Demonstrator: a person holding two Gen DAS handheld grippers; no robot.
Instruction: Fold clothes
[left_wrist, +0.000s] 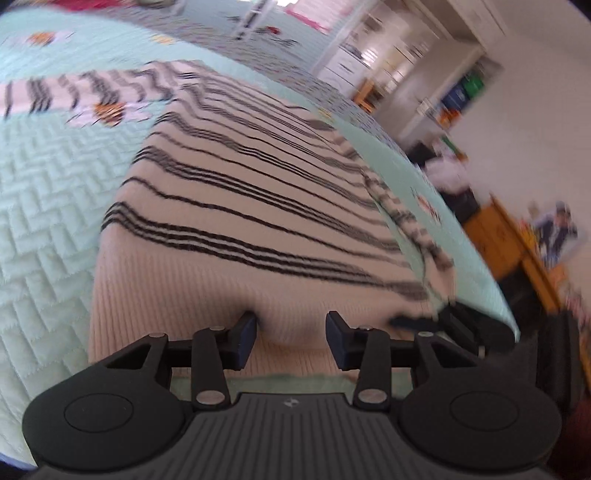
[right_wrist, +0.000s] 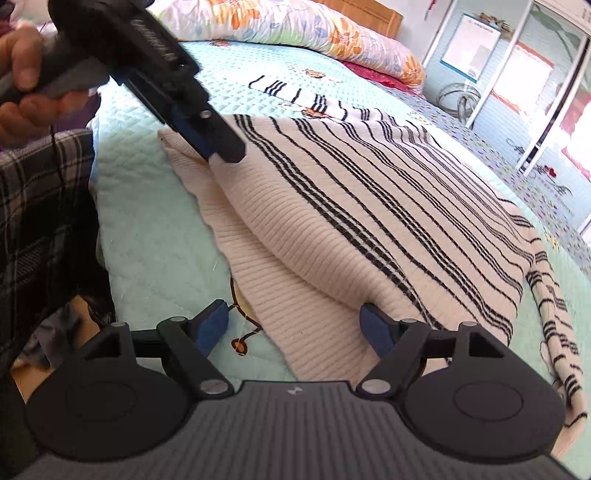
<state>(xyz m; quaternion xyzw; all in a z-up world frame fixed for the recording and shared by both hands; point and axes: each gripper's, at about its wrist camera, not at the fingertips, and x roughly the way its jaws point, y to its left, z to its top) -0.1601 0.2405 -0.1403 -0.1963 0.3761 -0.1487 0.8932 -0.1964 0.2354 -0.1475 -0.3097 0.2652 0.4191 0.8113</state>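
Mid-fold on the striped sweater. It lies flat on the bed, cream rib hem toward me, one sleeve trailing off along its right side, the other stretched out far left.

Left gripper: fingers partly spread, hovering over the hem band, nothing between them that I can see. In the right wrist view its tip sits right at the far hem corner; touching or just above, can't tell.

Right gripper: fingers spread wide, straddling the near hem corner, pads not pressing on cloth.

My read: both hem corners are being lined up for a pinch. Next move needs both sets of fingers closing on both knit layers, then a level lift toward the collar. The knit is thick and floppy, so a one-layer grab is the risk.

Surface: mint quilted bedspread with cartoon prints. Floral pillow at the head. Room: glass-door cabinets, wooden furniture, cluttered shelves, blurred in the left view.
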